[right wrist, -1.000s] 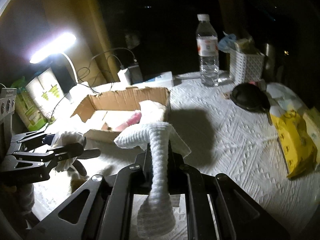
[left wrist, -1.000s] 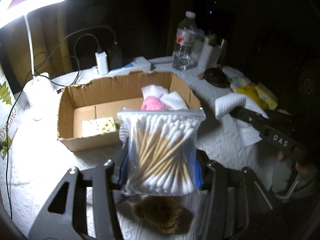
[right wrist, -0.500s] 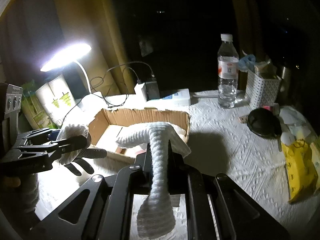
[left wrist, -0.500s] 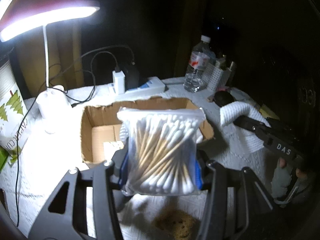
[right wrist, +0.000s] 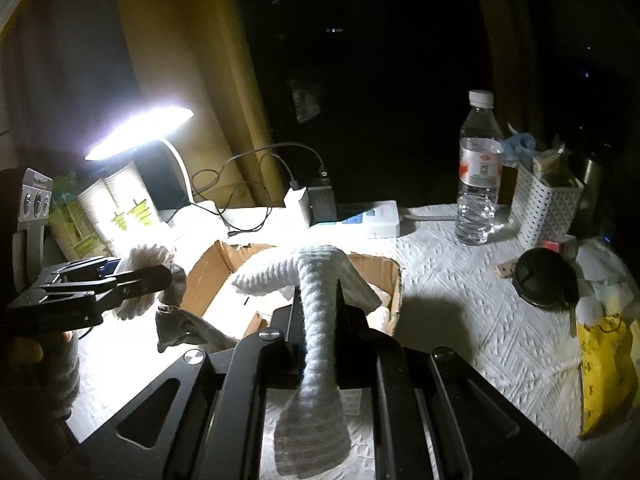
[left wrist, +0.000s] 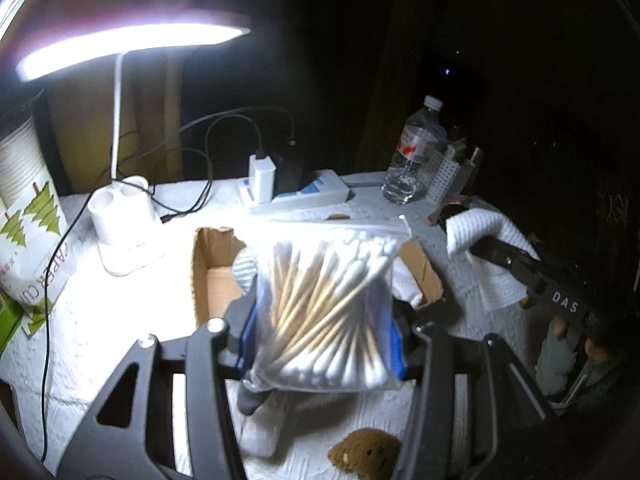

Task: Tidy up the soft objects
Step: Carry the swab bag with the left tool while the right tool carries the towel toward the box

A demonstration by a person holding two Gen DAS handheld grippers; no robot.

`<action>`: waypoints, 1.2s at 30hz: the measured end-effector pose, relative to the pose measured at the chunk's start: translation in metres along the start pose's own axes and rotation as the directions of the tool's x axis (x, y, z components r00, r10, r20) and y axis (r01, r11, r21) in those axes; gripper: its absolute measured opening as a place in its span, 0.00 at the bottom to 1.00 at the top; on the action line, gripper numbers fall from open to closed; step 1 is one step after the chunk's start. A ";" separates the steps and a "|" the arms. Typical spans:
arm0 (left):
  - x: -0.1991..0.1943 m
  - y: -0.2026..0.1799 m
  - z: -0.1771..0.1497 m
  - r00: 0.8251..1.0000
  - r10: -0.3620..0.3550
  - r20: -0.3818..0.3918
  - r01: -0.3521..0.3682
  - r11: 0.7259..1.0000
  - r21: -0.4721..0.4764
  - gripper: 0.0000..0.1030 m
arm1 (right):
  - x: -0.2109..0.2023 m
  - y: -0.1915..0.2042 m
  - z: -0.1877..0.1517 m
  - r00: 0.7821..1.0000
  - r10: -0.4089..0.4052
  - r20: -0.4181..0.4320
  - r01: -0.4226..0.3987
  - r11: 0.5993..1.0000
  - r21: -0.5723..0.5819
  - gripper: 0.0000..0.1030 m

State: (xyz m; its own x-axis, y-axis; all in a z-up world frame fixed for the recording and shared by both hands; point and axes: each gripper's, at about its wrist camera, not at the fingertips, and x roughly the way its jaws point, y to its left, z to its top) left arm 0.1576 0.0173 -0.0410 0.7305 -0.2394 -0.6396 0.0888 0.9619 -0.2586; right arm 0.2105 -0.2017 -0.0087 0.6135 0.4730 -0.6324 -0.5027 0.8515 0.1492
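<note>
My left gripper [left wrist: 322, 320] is shut on a clear bag of cotton swabs [left wrist: 326, 312] and holds it up in front of the cardboard box [left wrist: 208, 276]. My right gripper [right wrist: 318, 312] is shut on a white ribbed cloth [right wrist: 320, 344], which drapes over the box [right wrist: 208, 280]. White cloths lie inside the box. A brown sponge [left wrist: 364, 454] lies on the table below the bag. In the right wrist view the left gripper [right wrist: 100, 292] is at the left with the swabs. In the left wrist view the right gripper [left wrist: 532, 276] is at the right with the cloth [left wrist: 480, 232].
A lit desk lamp [left wrist: 128, 224] stands to the left, with cables and a charger [left wrist: 262, 178] behind the box. A water bottle [right wrist: 478, 176], a white basket [right wrist: 546, 206], a black lid [right wrist: 546, 280] and a yellow pack [right wrist: 604, 364] sit at the right. A paper cup pack [left wrist: 24, 216] stands far left.
Both grippers have risen and pulled back from the box with their loads. The box looks smaller and lower in both views. The sponge has come further into view.
</note>
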 end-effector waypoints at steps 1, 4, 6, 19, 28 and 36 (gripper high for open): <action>-0.001 0.002 -0.002 1.000 0.003 -0.003 -0.003 1.000 -0.005 0.49 | 0.001 0.001 0.000 1.000 0.003 -0.001 -0.003 1.000 -0.003 0.10; -0.006 0.005 -0.010 1.000 0.015 -0.014 -0.015 1.000 -0.011 0.49 | 0.000 0.007 -0.002 1.000 0.009 -0.003 -0.009 1.000 -0.003 0.10; -0.010 0.007 -0.017 1.000 0.019 -0.025 -0.020 1.000 -0.012 0.49 | -0.001 0.009 -0.004 1.000 0.011 -0.005 -0.011 1.000 -0.003 0.10; -0.014 0.024 -0.085 0.990 0.050 -0.134 -0.056 0.998 -0.037 0.50 | -0.011 0.027 -0.028 0.999 0.010 -0.034 -0.010 1.000 -0.015 0.10; -0.018 0.036 -0.119 0.978 0.083 -0.190 -0.092 0.995 -0.038 0.50 | -0.015 0.036 -0.046 0.998 -0.002 -0.060 0.001 1.000 -0.008 0.10; -0.031 0.024 -0.093 0.989 0.085 -0.123 -0.087 0.996 -0.010 0.50 | -0.023 0.037 -0.038 0.999 -0.007 -0.033 0.007 1.000 -0.013 0.10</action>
State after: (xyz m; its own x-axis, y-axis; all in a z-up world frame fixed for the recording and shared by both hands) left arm 0.0745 0.0357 -0.0949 0.6467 -0.1712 -0.7432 0.0182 0.9777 -0.2094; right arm 0.1547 -0.1898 -0.0176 0.5970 0.4590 -0.6580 -0.5060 0.8519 0.1352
